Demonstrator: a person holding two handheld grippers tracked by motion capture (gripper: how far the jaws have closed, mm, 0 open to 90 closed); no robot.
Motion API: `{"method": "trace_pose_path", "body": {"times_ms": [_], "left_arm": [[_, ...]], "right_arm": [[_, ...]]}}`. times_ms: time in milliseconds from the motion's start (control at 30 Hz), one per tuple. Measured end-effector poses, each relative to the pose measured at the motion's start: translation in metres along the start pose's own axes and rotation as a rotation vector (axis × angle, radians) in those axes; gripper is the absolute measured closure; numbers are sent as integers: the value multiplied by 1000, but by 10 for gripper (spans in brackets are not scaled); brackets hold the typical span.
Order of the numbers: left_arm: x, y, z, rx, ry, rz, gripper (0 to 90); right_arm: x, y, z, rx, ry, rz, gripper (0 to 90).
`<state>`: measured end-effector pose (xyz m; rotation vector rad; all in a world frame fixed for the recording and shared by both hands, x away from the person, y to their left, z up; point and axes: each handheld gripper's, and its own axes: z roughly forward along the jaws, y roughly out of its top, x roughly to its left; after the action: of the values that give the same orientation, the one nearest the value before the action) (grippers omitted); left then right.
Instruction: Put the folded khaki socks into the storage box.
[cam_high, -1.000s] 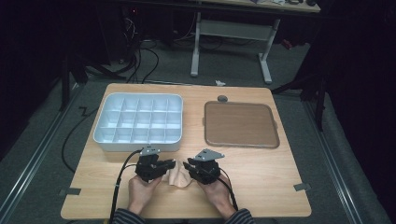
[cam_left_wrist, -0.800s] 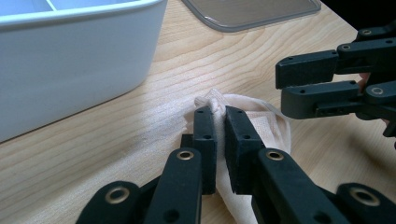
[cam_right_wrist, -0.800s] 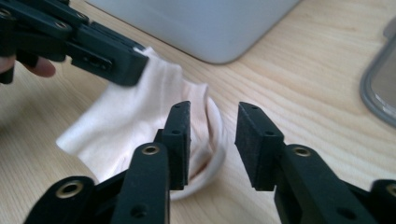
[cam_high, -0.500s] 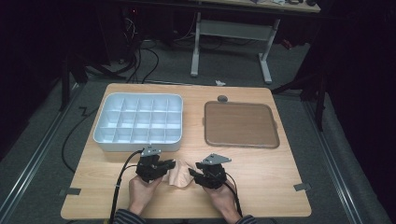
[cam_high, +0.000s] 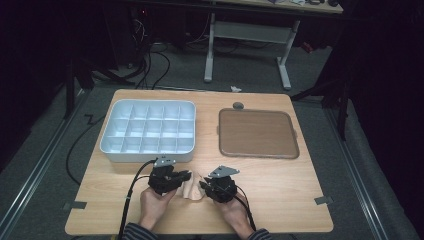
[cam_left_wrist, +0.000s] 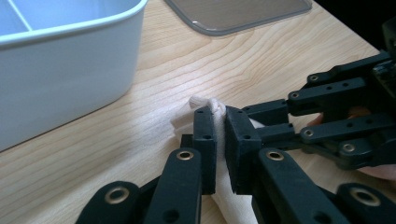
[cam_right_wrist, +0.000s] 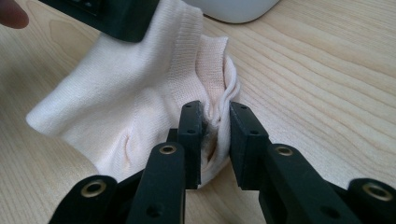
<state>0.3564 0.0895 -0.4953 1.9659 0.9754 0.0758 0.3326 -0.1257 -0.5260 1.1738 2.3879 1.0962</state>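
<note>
A pale cream sock (cam_high: 193, 187) lies on the wooden table (cam_high: 280, 195) near its front edge, between my two grippers. My left gripper (cam_high: 187, 176) is shut on one end of it; in the left gripper view its pads (cam_left_wrist: 204, 140) squeeze a fold of the sock (cam_left_wrist: 207, 102). My right gripper (cam_high: 204, 186) meets the sock from the other side. Its jaws have just been closing, and in the right gripper view (cam_right_wrist: 215, 135) the bunched, ribbed cuff of the sock (cam_right_wrist: 130, 102) is pinched between them. The two grippers' tips nearly touch.
A white tray with several empty compartments (cam_high: 150, 156) stands at the back left, close behind the left gripper. A flat brown tray (cam_high: 257, 134) lies at the back right, with a small grey disc (cam_high: 238, 105) behind it. Cables trail off the front edge.
The right gripper has shifted slightly beside the sock. The left hand and the sock stay where they were.
</note>
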Motion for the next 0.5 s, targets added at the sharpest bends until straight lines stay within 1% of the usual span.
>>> {"method": "trace_pose_path", "body": {"times_ms": [233,333,400,500], "left_arm": [[-4,5,2,5,-10,19,837],[-5,8,3,5,-18,24,836],[-5,10,5,-3,-29,17,836],[-8,12,8,1,-34,27,836]], "right_arm": [[2,4,3,7,-1,-25,770],[2,4,4,4,4,-30,771],[2,4,4,7,9,-27,771],[1,4,5,4,15,-33,771]]}}
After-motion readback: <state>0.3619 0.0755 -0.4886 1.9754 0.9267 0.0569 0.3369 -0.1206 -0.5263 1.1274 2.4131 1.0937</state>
